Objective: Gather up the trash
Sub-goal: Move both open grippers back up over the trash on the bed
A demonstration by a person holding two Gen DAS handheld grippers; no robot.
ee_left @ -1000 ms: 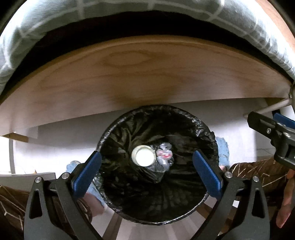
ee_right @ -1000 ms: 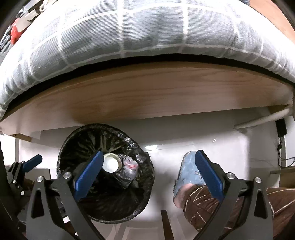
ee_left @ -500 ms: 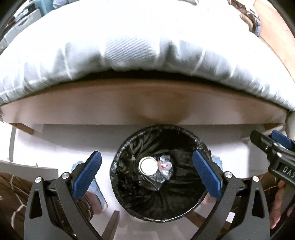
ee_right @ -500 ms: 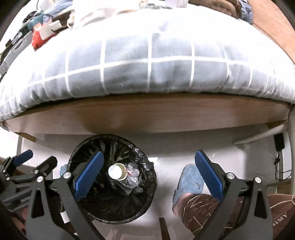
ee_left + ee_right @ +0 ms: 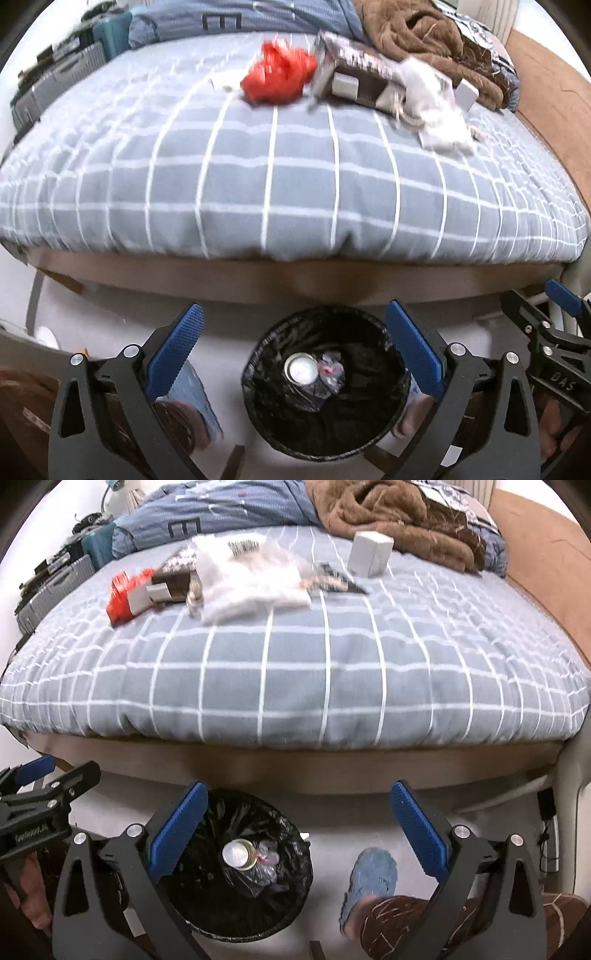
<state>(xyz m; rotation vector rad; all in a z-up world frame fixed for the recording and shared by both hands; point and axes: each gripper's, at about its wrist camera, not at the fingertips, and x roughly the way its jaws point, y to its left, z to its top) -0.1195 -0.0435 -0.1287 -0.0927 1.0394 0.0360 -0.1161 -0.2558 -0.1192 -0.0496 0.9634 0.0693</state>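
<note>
A black-lined trash bin (image 5: 325,424) stands on the floor by the bed; it also shows in the right wrist view (image 5: 236,897). A can (image 5: 301,369) and a clear wrapper (image 5: 332,373) lie inside. My left gripper (image 5: 293,350) is open and empty above the bin. My right gripper (image 5: 299,830) is open and empty, to the bin's right. On the bed lie a red crumpled bag (image 5: 279,75), a dark packet (image 5: 358,70), white plastic (image 5: 243,578) and a small white box (image 5: 369,554).
The grey checked bed (image 5: 295,672) fills the upper view above a wooden frame (image 5: 295,284). A brown blanket (image 5: 388,513) is heaped at the back right. My slippered feet (image 5: 369,875) stand beside the bin. Cases (image 5: 55,81) sit at the far left.
Both grippers have risen and tilted up from the bin. The bed top and the litter on it have come into view. The bin looks smaller and lower.
</note>
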